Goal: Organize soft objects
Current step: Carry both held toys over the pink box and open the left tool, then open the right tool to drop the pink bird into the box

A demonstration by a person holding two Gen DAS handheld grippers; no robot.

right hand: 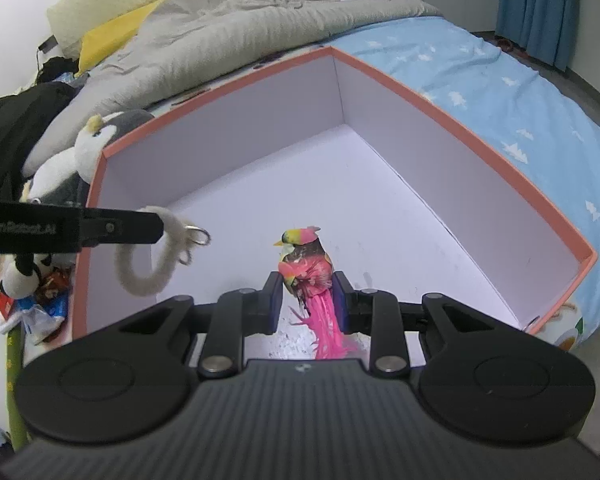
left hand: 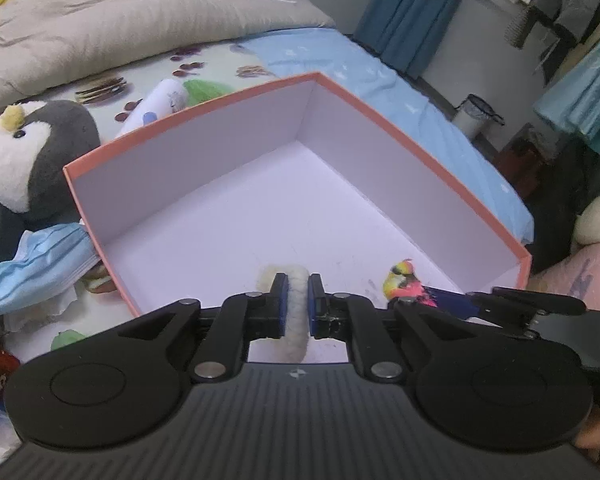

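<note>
Left gripper (left hand: 298, 304) is clamping a fuzzy ring (right hand: 150, 268), right gripper (right hand: 306, 300) a feathered bird (right hand: 306, 268); both are hovering over the box (left hand: 420, 152) (bare inside). Penguin (left hand: 24, 160) is waiting beyond-left.

— What carries everything?
— A bed (right hand: 500, 92) with a light blue printed sheet.
— What lies directly on it?
— An open orange-rimmed box (left hand: 428, 148) with a white interior sits mid-sheet. A beige duvet (left hand: 120, 20) is bunched behind it, and a penguin plush (left hand: 32, 156) rests beside the box's left wall, near a blue face mask (left hand: 40, 256).
</note>
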